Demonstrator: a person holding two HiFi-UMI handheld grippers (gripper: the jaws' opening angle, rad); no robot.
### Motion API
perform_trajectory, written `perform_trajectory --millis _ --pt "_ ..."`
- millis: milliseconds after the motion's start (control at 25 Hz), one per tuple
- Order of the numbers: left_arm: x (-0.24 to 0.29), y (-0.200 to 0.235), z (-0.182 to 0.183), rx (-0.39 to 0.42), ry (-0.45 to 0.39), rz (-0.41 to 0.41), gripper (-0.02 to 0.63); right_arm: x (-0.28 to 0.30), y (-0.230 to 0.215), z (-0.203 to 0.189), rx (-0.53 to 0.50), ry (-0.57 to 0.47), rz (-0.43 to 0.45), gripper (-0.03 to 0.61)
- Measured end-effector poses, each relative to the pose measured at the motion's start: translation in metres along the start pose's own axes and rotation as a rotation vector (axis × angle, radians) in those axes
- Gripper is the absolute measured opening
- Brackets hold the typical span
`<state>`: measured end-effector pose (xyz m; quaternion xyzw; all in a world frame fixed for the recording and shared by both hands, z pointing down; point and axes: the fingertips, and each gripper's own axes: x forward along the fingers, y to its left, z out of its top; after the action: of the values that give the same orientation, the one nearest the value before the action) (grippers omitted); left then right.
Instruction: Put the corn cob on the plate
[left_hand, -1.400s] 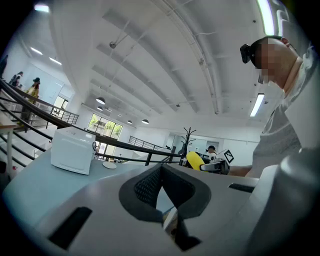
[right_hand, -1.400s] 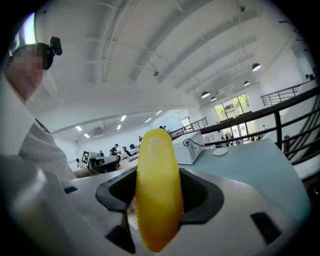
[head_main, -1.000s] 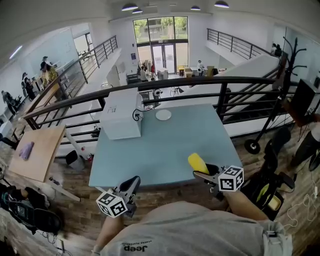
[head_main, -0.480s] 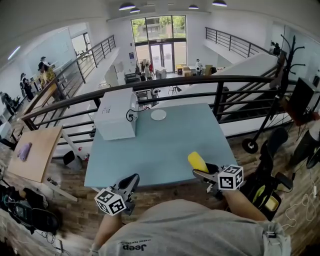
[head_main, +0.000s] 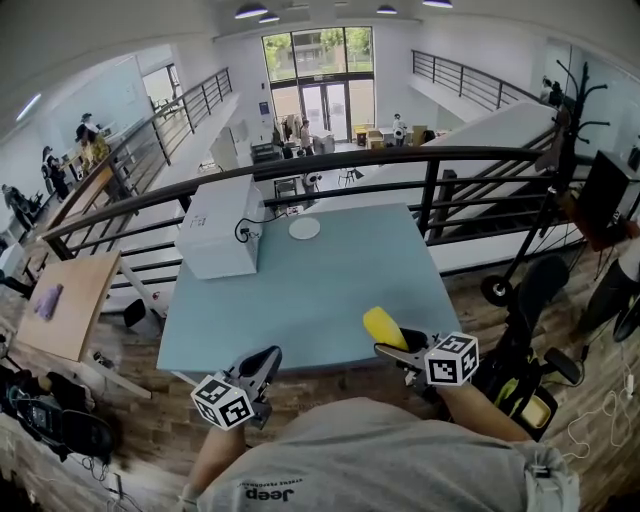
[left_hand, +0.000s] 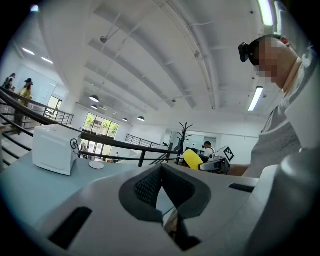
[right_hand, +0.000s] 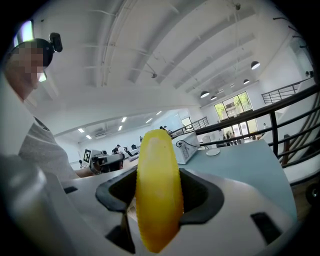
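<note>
1. Carrying is the step in hand. My right gripper (head_main: 392, 345) is clamped on the corn cob (head_main: 384, 327), with its jaws set wide around the yellow body and the cob's end standing out past the tips.
2. Location of the cob: held in the air over the near edge of the table (head_main: 330, 290), toward the near right corner. I judge that it does not touch the surface.
3. Location of the target: the plate (head_main: 304, 228) is small, white and empty. It lies by the far edge of the table, just beside the white box (head_main: 218, 230) that fills the far left corner. Plate and cob are well apart.
4. My left gripper (head_main: 262, 366) has its jaws together with nothing between them. It sits at the near edge toward the near left corner and takes no part.
5. Next move, in my judgement:
   - Carry the cob across the table to the far edge.
   - Keep clear of the box and bring the cob down over the plate.
   - Part the jaws only once the cob rests on the plate, since a round cob may roll off.
</note>
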<state>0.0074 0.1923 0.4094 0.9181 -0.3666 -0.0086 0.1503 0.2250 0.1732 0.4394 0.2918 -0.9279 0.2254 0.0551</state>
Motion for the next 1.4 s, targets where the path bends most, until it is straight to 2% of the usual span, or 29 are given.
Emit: perform_trajectory --millis 280,560,840,1160,1400 --pt "0.02 -0.017 -0.013 -0.008 0.027 0.001 0.009 -0.003 -0.005 -0.008 -0.005 0.022 0.039 0.261" --pt "0.02 0.012 -0.017 -0.03 0.029 0.001 0.009 0.018 -0.019 -0.011 0.01 0.035 0.016 0.261" --pt "0.026 0.089 -0.003 -0.031 0.027 -0.066 0.009 0.085 -0.028 0.009 0.001 0.022 -0.037 0.261" --pt "0.025 0.188 0.057 0.005 0.016 -0.161 0.009 0.167 -0.027 0.058 -0.006 -0.018 -0.13 0.261" --pt "0.014 0.246 0.073 -0.008 0.018 -0.185 0.009 0.218 -0.024 0.081 -0.006 -0.02 -0.165 0.261"
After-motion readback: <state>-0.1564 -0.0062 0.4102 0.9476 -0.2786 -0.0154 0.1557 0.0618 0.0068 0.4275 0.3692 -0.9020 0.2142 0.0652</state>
